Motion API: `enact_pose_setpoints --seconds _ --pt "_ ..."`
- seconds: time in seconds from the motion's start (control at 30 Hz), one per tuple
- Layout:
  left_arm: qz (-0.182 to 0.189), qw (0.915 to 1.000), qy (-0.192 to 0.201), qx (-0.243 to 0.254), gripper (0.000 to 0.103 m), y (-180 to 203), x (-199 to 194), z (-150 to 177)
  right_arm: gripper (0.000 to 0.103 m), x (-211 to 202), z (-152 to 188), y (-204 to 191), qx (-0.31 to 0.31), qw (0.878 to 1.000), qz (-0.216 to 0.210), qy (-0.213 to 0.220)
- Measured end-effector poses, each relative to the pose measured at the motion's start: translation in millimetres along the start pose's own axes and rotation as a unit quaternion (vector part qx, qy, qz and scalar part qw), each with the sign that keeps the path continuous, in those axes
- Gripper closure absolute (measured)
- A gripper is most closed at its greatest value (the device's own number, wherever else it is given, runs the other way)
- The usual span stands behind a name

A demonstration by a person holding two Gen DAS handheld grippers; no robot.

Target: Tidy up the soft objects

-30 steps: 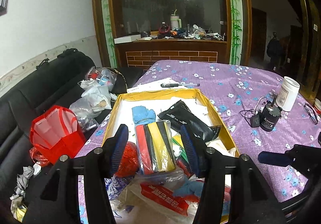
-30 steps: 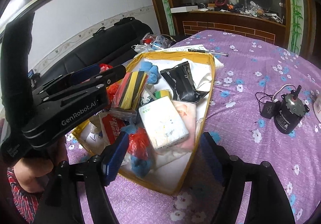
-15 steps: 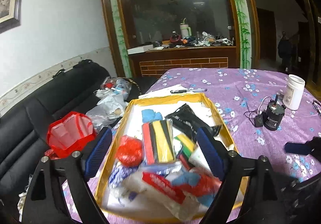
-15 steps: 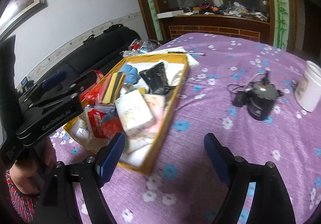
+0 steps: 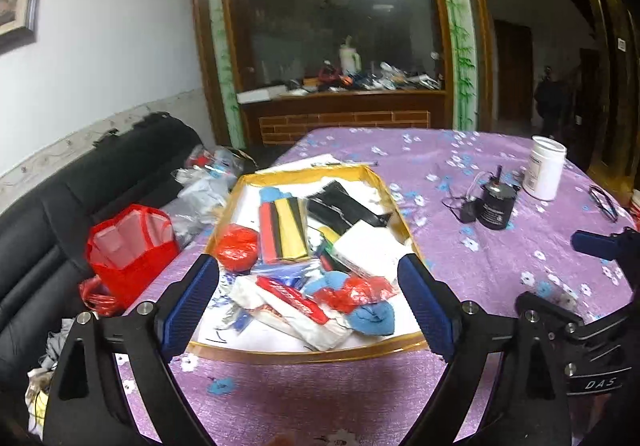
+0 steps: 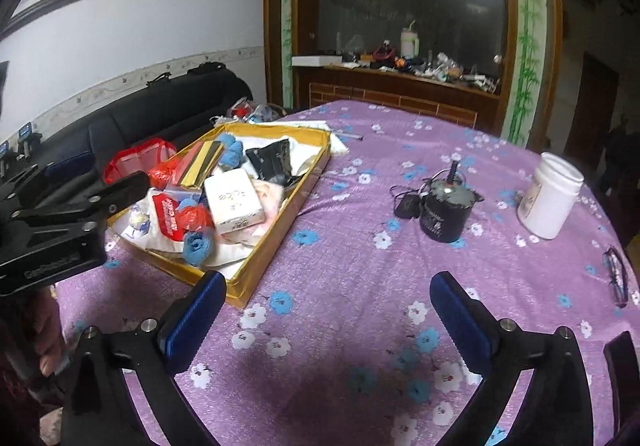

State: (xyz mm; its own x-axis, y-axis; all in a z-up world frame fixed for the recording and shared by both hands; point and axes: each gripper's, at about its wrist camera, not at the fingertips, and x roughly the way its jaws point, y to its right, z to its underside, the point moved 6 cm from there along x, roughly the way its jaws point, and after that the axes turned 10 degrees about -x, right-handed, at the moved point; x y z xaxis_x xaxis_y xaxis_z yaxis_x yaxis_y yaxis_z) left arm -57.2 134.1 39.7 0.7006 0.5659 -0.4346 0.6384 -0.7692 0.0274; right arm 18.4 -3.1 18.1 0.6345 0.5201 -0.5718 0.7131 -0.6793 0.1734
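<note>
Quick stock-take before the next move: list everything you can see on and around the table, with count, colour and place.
tray: one, gold-edged, on the table's left part
striped pack: one, red, black and yellow, in the tray
white box: one, in the tray
black pouch: one, tray's far end
blue cloth pieces: several, in the tray
red crumpled bags: two at least, in the tray
motor: one, black, on the table right of the tray
jar: one, white, far right
glasses: one pair, right edge
red bag: one, on the black sofa
left gripper: jaws opening, nothing between
right gripper: jaws opening, nothing between
</note>
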Motion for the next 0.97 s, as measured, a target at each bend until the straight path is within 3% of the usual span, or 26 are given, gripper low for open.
enact_pose_setpoints --seconds 0.07,0.13,0.73,0.97 --pt "-0.037 0.9991 0.022 -0.003 0.011 -2 -1 0 0.0 -1 2 3 0.0 1.0 0.011 0.002" --pt "-0.049 0.9984 0.028 0.005 0.011 1 -1 2 0.0 0 4 6 0.003 1.0 0.014 0.001" --pt "-0.042 0.9977 0.002 0.054 0.011 23 1 13 0.0 -3 7 16 0.031 0.999 0.005 0.009" --pt "-0.057 0.9967 0.017 0.055 0.011 21 -4 12 0.0 -2 8 21 0.041 0.999 0.006 0.006"
